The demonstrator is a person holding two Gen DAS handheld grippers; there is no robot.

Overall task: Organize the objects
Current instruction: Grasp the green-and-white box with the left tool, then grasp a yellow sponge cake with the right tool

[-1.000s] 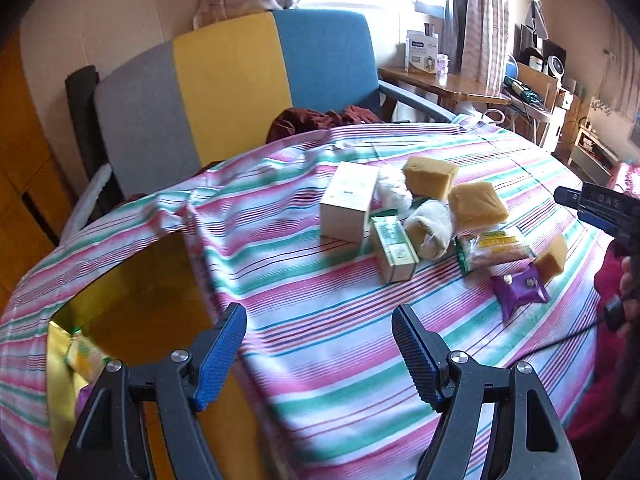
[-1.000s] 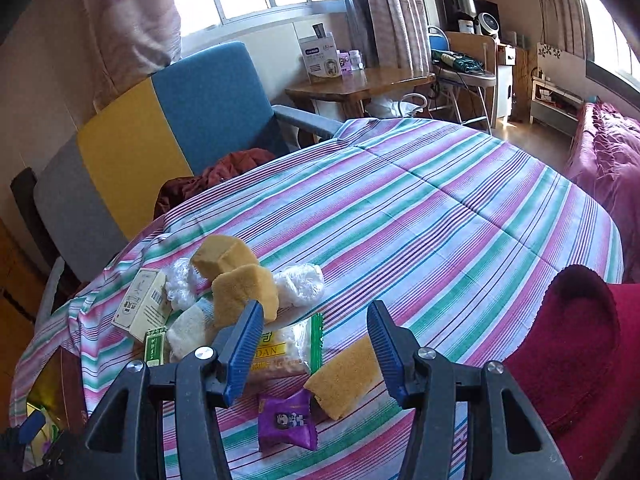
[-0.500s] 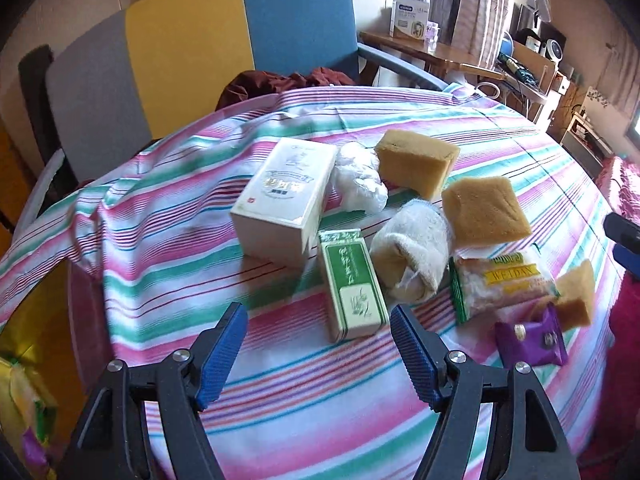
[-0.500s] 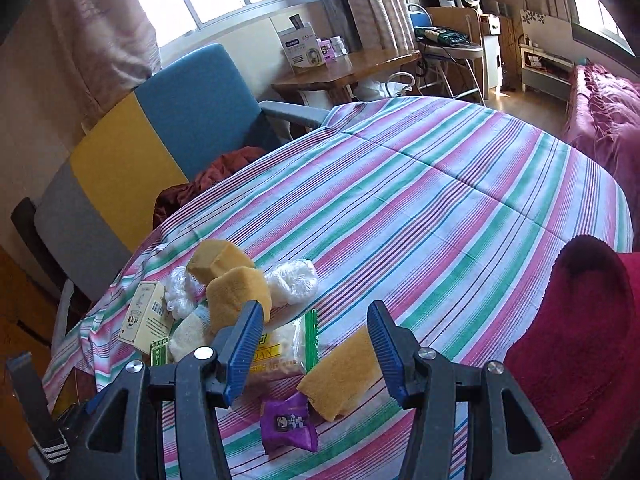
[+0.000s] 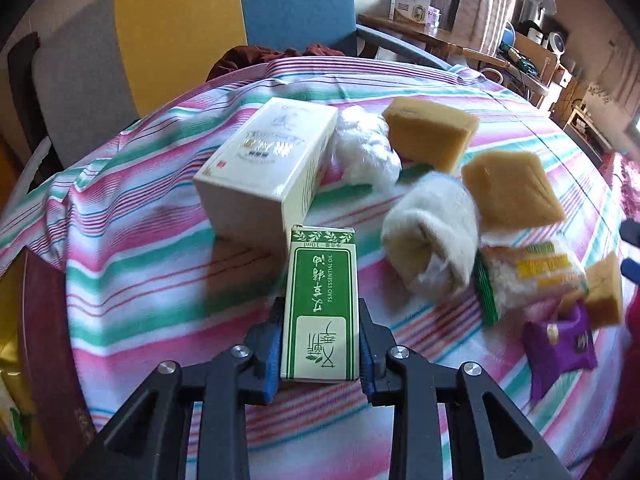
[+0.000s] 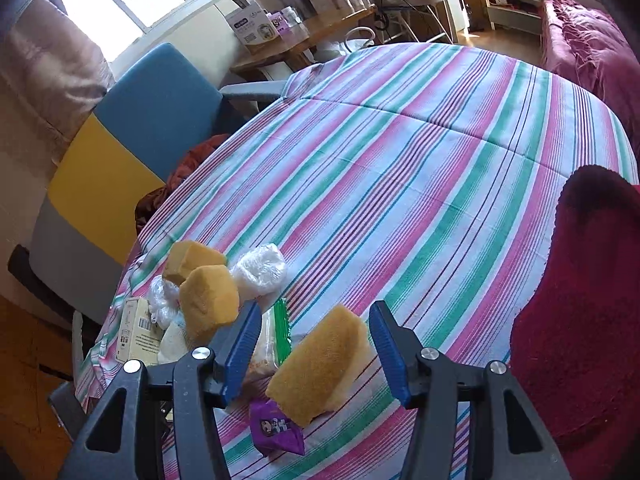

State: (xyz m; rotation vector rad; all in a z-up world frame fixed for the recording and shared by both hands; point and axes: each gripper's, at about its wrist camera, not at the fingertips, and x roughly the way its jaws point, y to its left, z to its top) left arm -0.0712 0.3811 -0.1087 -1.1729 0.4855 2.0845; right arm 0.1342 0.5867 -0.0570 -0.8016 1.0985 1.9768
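Note:
My left gripper is shut on a green and white essential oil box, its blue pads against both long sides. Beyond it on the striped tablecloth lie a white carton, a white plastic wad, two yellow sponges, a rolled white cloth, a snack packet and a purple sachet. My right gripper is open, its jaws standing either side of a yellow sponge lying on the cloth, with the purple sachet just in front.
A blue, yellow and grey chair stands behind the table with a maroon cloth on its seat. A dark red cloth covers the table's right edge. A gold bag sits at lower left. A wooden side table stands beyond.
My left gripper moved forward to the green box and shut on it. My right gripper moved closer to the yellow sponge and stays open.

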